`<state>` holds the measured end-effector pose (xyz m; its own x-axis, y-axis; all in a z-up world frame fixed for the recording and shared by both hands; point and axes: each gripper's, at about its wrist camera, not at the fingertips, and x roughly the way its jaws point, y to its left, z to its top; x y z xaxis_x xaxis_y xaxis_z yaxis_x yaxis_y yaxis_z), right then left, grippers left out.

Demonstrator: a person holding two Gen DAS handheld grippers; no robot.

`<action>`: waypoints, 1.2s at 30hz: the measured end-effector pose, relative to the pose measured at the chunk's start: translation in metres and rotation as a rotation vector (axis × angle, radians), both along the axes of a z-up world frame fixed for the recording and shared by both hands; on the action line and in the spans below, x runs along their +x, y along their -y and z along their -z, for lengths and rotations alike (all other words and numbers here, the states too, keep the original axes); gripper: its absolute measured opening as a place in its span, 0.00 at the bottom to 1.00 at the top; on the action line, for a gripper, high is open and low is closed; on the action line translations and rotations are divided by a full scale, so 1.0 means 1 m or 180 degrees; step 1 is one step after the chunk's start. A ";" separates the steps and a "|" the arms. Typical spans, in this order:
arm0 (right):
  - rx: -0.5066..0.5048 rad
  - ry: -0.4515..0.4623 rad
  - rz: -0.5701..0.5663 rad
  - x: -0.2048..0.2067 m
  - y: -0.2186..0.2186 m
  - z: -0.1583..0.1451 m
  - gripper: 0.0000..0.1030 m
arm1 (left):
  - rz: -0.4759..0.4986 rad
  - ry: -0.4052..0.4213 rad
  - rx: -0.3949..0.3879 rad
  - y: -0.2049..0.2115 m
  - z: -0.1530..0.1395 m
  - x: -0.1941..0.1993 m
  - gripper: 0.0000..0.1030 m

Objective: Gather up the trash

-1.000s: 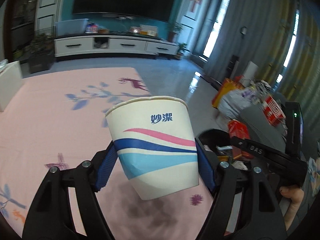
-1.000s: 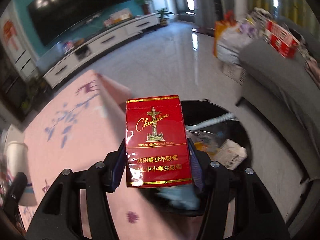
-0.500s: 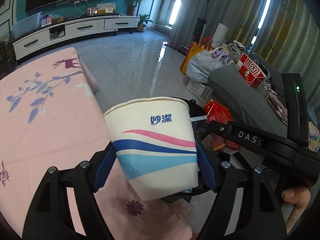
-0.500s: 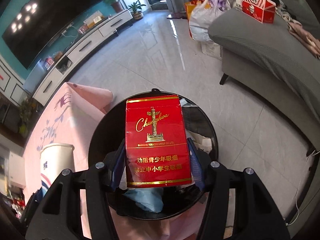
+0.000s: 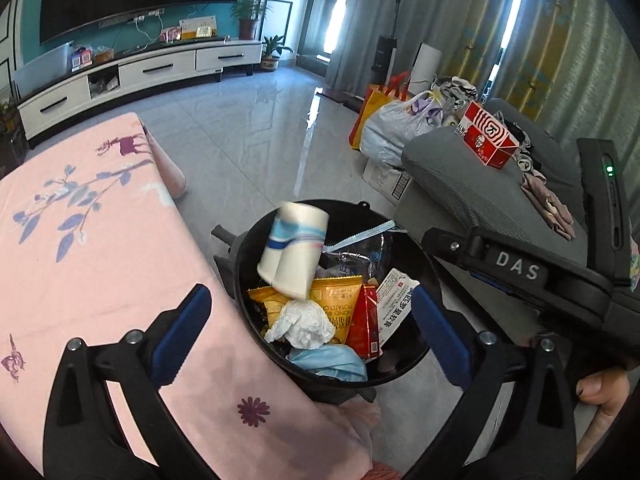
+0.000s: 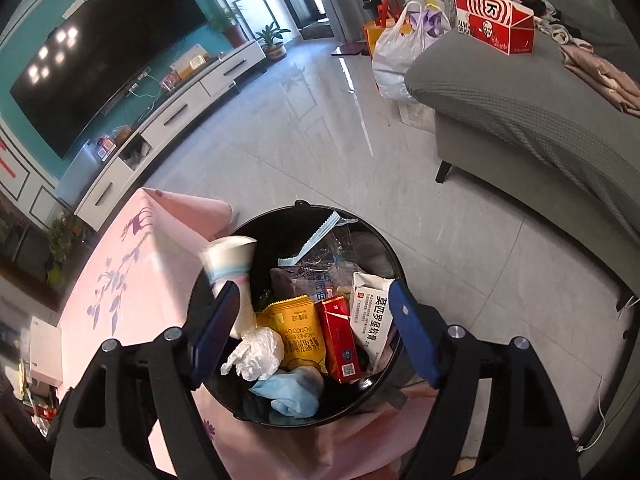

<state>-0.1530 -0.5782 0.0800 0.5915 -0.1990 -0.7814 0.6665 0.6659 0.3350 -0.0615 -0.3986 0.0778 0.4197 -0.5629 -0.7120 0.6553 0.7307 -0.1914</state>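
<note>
Both grippers' fingers now wide apart, empty: left gripper point(image 5: 310, 328), right gripper point(image 6: 310, 336). Paper cup point(image 5: 294, 252) and cigarette pack point(image 6: 338, 342) dropped into bin point(image 5: 424, 264); cup motion-blurred.

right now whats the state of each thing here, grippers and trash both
left hand-held gripper: open, holding nothing, above the bin
right hand-held gripper: open, holding nothing, above the bin
paper cup: tipped over, at the bin's rim, blurred
red cigarette pack: lying in the bin among the trash
black bin: open top, nearly full
crumpled tissue: on top of the pile
yellow snack packet: flat in the bin
</note>
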 end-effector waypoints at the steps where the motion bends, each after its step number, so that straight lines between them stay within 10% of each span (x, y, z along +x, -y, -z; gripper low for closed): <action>1: -0.0015 0.0004 0.0001 -0.001 0.000 -0.001 0.76 | 0.0009 0.0013 -0.0005 -0.001 -0.002 -0.002 0.97; 36: -0.0284 -0.0170 0.0185 -0.015 -0.001 -0.007 0.82 | 0.0016 -0.0165 -0.0132 -0.027 -0.012 -0.014 0.97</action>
